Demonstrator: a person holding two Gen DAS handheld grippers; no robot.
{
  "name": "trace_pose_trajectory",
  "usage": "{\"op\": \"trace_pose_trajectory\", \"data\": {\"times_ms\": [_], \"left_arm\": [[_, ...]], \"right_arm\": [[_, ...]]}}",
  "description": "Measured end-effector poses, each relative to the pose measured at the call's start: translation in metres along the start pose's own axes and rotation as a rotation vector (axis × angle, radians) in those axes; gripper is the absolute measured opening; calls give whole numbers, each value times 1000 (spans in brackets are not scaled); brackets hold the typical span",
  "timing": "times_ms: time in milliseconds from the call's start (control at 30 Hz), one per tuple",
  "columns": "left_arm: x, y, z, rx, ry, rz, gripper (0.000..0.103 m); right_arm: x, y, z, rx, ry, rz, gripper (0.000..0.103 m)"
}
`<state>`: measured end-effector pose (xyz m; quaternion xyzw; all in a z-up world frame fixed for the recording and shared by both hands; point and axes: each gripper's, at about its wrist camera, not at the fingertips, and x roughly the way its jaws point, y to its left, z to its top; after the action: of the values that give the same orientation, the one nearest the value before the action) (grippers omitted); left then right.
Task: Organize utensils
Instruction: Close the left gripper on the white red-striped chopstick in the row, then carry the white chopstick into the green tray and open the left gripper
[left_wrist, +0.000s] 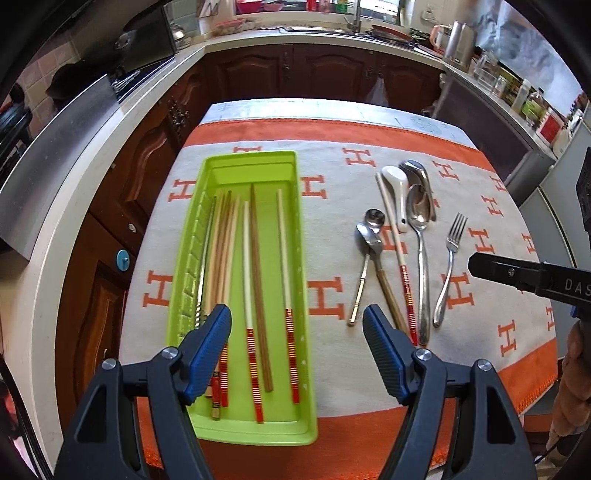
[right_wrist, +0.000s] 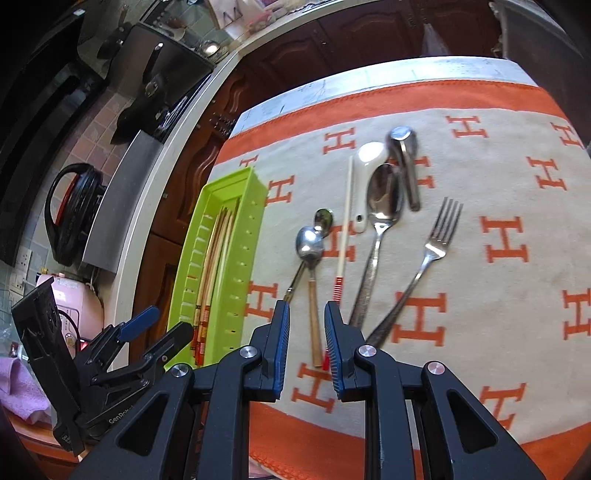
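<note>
A green tray (left_wrist: 301, 266) lies on the left of the cloth and holds several chopsticks (left_wrist: 255, 280). To its right lie a lone chopstick (left_wrist: 397, 254), two small spoons (left_wrist: 369, 240), a white ceramic spoon (left_wrist: 397, 184), a large steel spoon (left_wrist: 419, 221), a steel ladle-like spoon (left_wrist: 415, 168) and a fork (left_wrist: 450, 258). My left gripper (left_wrist: 297, 325) is open and empty above the tray's near end. My right gripper (right_wrist: 306, 314) is open and empty just above the handles of a small spoon (right_wrist: 314, 295) and the lone chopstick (right_wrist: 341, 251). The tray (right_wrist: 255, 221) shows at left.
The orange-and-cream cloth (left_wrist: 332, 170) covers a small table. Dark wooden cabinets (left_wrist: 325, 74) and a white counter (left_wrist: 92, 166) wrap around the left and far side. An appliance (right_wrist: 74, 214) stands on the counter. The left gripper's body (right_wrist: 110, 354) is beside the tray.
</note>
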<state>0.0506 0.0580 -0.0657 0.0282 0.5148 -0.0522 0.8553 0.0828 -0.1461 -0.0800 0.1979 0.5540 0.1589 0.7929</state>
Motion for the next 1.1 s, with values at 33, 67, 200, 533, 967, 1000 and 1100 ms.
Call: {"op": "trace_pose_trajectory", "data": {"times_ms": [33, 67, 200, 533, 967, 1000, 1100], "left_arm": [[0, -4, 1, 5, 1, -4, 72], [0, -8, 2, 9, 2, -9, 72], [7, -25, 10, 33, 16, -41, 72], [60, -63, 54, 15, 127, -165, 65], [140, -89, 85, -25, 309, -181, 30], [143, -91, 85, -22, 317, -176, 30], [151, -97, 84, -14, 333, -162, 30]], "right_arm": [[-3, -6, 0, 9, -4, -2, 19], [-4, -9, -1, 14, -7, -1, 19], [-9, -24, 0, 36, -9, -1, 19], [-7, -71, 8, 158, -29, -6, 19], [13, -121, 20, 227, -7, 17, 19], [15, -124, 21, 230, -3, 19, 19], [20, -128, 22, 234, 4, 30, 19]]}}
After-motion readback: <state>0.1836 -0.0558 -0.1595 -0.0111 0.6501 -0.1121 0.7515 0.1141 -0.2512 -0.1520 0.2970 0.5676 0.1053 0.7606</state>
